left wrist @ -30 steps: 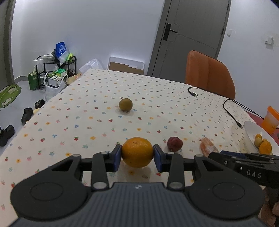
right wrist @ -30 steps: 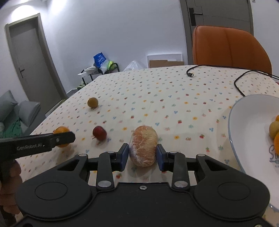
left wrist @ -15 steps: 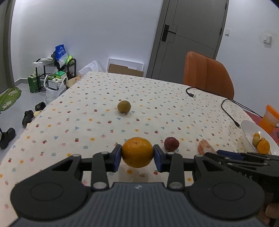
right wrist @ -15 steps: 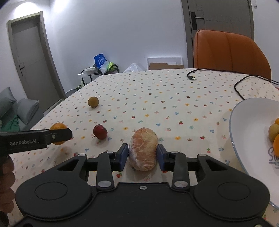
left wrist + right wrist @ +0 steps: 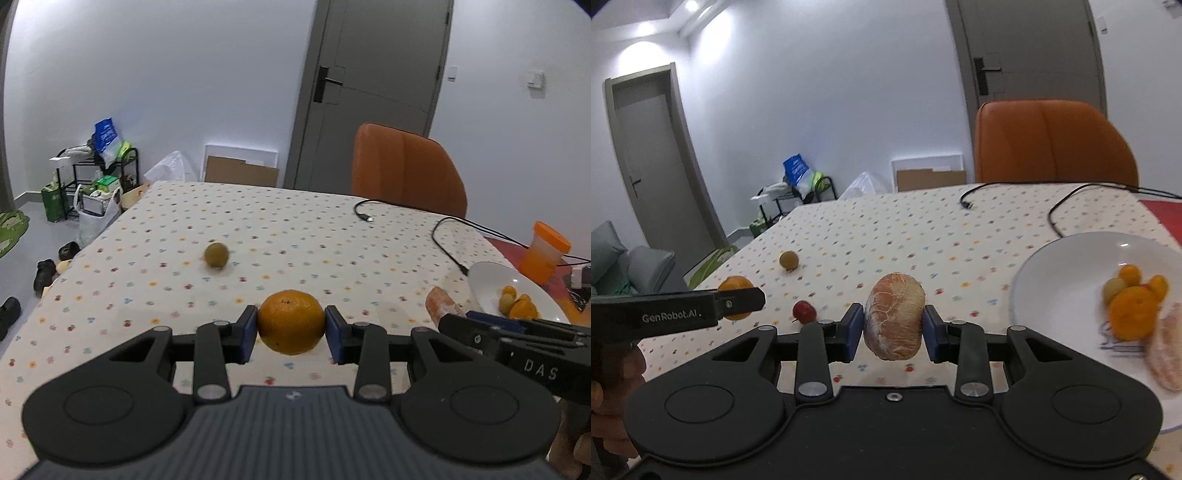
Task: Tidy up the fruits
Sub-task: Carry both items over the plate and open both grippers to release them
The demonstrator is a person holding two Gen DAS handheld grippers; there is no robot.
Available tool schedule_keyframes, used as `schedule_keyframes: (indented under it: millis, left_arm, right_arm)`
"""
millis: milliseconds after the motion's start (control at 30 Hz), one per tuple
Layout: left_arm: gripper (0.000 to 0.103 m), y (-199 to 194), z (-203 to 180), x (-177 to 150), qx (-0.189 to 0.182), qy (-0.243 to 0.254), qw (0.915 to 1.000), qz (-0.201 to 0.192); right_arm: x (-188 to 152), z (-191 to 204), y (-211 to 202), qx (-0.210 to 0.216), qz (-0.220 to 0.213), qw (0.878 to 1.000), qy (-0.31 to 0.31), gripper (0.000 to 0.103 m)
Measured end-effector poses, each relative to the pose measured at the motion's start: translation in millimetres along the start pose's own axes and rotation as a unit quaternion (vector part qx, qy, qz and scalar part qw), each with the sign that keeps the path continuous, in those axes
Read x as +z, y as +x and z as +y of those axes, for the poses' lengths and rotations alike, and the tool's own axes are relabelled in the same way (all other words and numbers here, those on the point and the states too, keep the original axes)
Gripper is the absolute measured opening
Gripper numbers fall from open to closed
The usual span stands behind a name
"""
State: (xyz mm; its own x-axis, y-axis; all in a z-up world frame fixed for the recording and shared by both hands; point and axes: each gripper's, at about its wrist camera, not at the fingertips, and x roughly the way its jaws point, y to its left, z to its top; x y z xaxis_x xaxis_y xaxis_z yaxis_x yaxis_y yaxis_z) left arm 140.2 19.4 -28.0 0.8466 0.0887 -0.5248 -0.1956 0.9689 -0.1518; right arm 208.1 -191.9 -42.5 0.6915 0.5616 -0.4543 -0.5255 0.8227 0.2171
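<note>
The left gripper held an orange between its two blue pads, at the centre of the left wrist view and clear above the flowered tablecloth. The right gripper was closed on a peeled citrus segment wrapped in clear film, also lifted off the table. The white plate lay at the right edge of the right wrist view and already carried an orange, some smaller yellow fruits and another wrapped segment.

Two fruits remained on the cloth — a small yellow-green fruit at middle left of the right wrist view, and a small red fruit just below it, near the left gripper's finger.

Several things could go wrong from here, in my judgement. The orange was round and smooth, and the pads touched it only at two small places, so a quick swing could let it roll out and fall from the table. The film on the segment looked slippery, so it might slide down between the pads. Both grippers were near each other and probably aimed for the same plate — they could collide there. A fruit dropped onto the pile could also push the round ones over the shallow rim. The black cable lay close to the plate and might catch a finger.
</note>
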Motion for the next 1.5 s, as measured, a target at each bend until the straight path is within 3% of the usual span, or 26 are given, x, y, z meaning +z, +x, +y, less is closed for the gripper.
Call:
schedule_keyframes:
  millis: [667, 1100, 1500]
  left_arm:
    - [0.038, -4, -84, 8, -0.062, 0.062, 0.9960, -0.016]
    - [0.038, -2, -120, 3, -0.079, 0.090, 0.9927, -0.010]
    - [0.038, 4, -155, 1, -0.098, 0.115, 0.9885, -0.008]
  right_arm:
    - [-12, -72, -53, -0.070, -0.036, 0.996, 0.050, 0.033]
    - [-27, -103, -72, -0.088, -0.035, 0.992, 0.083, 0.034]
    - [-32, -117, -98, -0.081, -0.067, 0.989, 0.103, 0.038]
